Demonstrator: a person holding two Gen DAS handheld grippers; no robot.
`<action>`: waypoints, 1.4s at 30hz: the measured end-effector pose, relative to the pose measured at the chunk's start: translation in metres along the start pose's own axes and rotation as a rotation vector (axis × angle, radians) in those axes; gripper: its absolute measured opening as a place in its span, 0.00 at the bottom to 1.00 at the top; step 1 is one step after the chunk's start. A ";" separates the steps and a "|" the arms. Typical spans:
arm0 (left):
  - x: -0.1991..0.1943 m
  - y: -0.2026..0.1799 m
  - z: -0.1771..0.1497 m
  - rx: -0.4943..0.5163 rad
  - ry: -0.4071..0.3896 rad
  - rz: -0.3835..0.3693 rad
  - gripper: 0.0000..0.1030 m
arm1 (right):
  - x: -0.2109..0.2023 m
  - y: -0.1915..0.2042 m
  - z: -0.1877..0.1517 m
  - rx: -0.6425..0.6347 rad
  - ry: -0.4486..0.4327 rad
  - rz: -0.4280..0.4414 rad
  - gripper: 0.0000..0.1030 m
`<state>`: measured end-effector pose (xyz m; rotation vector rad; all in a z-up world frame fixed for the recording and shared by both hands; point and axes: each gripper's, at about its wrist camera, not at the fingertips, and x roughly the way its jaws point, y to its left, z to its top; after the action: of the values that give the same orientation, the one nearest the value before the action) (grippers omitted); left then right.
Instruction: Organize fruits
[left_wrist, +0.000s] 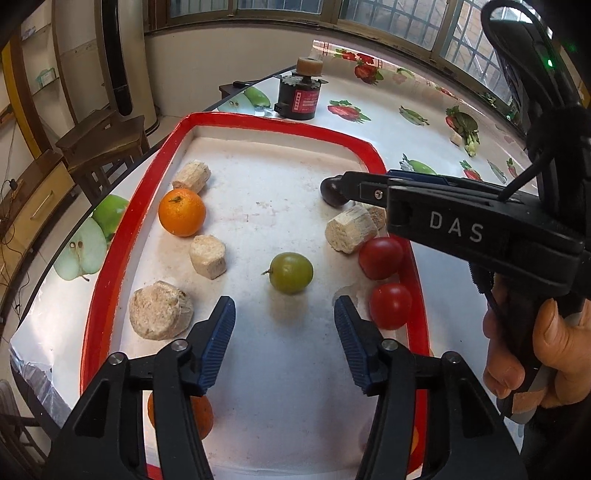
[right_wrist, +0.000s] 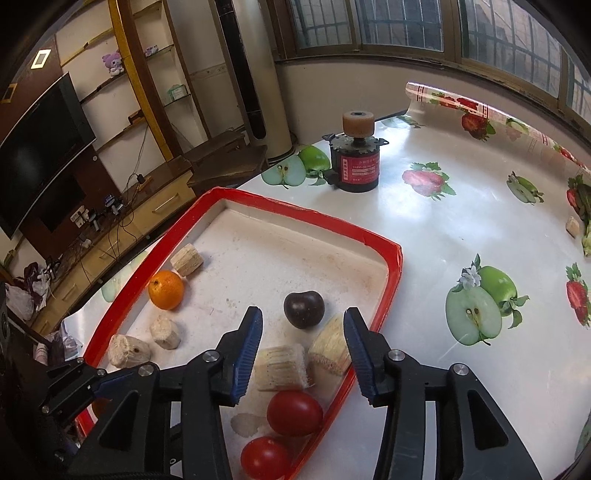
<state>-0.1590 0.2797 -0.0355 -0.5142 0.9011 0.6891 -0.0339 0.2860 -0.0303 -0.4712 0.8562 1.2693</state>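
A red-rimmed white tray (left_wrist: 147, 192) (right_wrist: 391, 280) holds the fruit. In the left wrist view I see an orange (left_wrist: 181, 212), a green fruit (left_wrist: 291, 273), two tomatoes (left_wrist: 380, 257) (left_wrist: 390, 305), and a dark plum (left_wrist: 331, 192) partly behind the right gripper. My left gripper (left_wrist: 284, 325) is open and empty, just short of the green fruit. My right gripper (right_wrist: 303, 350) is open and empty above the tray's right side, over the plum (right_wrist: 303, 309) and tomatoes (right_wrist: 294, 412) (right_wrist: 265, 458). The orange (right_wrist: 166, 290) lies far left.
Several beige fibrous blocks (left_wrist: 208, 256) (right_wrist: 281, 368) lie among the fruit. Another orange (left_wrist: 205, 410) shows under the left gripper. A black motor with a red label (left_wrist: 298, 99) (right_wrist: 355, 162) stands beyond the tray on the fruit-printed tablecloth (right_wrist: 472, 206).
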 end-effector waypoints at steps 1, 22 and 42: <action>-0.002 0.001 -0.002 0.002 -0.003 0.003 0.53 | -0.003 -0.001 -0.002 0.003 -0.003 0.002 0.46; -0.071 -0.006 -0.052 0.070 -0.099 0.029 0.67 | -0.079 -0.005 -0.047 -0.078 -0.049 0.131 0.65; -0.097 -0.010 -0.082 0.120 -0.138 0.092 0.73 | -0.118 0.055 -0.118 -0.584 -0.002 0.188 0.83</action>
<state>-0.2378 0.1874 0.0036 -0.3165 0.8340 0.7398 -0.1276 0.1395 -0.0039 -0.8645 0.5240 1.6978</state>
